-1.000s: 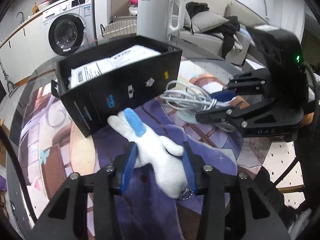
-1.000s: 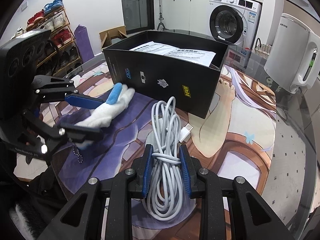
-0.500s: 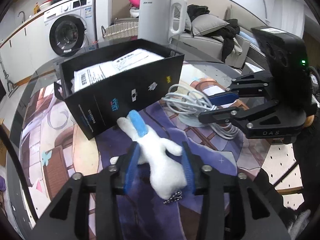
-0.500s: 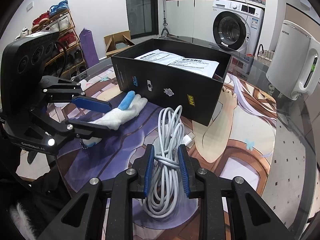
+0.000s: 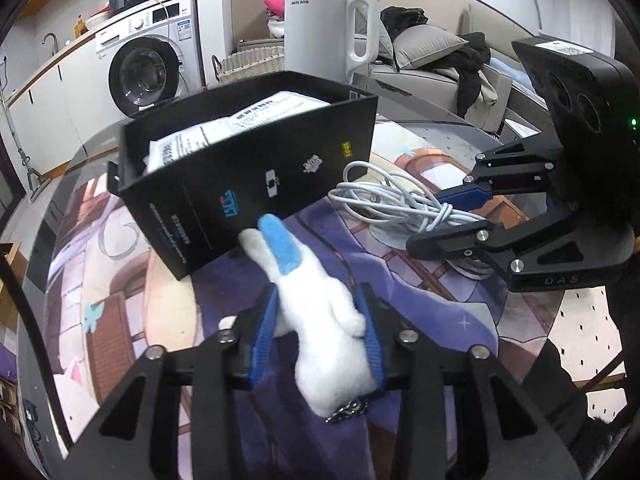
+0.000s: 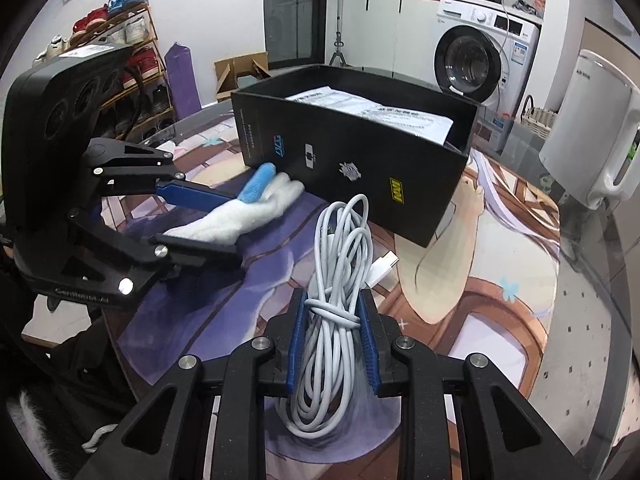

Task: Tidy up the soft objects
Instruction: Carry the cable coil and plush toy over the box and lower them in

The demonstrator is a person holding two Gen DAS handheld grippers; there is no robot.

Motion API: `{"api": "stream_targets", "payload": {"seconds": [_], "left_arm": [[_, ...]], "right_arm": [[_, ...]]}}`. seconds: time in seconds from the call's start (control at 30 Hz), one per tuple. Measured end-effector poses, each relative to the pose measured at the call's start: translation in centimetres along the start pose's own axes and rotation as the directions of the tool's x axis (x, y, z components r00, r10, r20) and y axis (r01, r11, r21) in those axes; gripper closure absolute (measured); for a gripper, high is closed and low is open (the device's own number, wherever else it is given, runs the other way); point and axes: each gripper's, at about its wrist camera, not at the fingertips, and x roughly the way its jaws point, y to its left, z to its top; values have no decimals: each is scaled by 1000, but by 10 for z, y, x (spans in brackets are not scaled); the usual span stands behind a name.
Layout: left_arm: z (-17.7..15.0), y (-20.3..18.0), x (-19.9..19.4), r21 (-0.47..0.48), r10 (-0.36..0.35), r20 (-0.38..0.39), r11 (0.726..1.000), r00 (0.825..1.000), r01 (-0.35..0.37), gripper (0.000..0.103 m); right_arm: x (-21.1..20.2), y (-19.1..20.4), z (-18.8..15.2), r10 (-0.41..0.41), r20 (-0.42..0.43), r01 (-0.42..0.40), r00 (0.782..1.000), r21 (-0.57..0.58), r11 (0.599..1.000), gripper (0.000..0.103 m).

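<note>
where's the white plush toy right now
The white plush toy sits between the closing pads of the left tool, low in the left wrist view, its blue ear tip against the black box; the white cable lies to its right.

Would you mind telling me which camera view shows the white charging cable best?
The right wrist view: the cable runs up the middle of the picture, its coils, wrap and plug all plain. The left wrist view shows the cable only from the side, farther off, beside the black box.
</note>
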Motion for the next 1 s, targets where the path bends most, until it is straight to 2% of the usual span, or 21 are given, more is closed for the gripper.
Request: {"api": "stream_targets", "payload": {"seconds": [0.23,0.57,0.83,1.0], "left_arm": [[6,8,-21,-15,-26,63,1000,998,27,77],[17,18,-56,-43,-76,177,995,981,85,77],[31,32,-74,-87,-64,244,992,968,88,77],[47,40,-80,-97,-46,269,992,962,75,77]], "right_arm": [[-25,0,6,43,115,-44,992,1,999,79],[-44,-3,16,50,204,-58,978,37,998,79],[-63,-4,29,34,278,-56,960,73,996,79],[-65,-10,42,12,292,-47,956,114,992,79]]}}
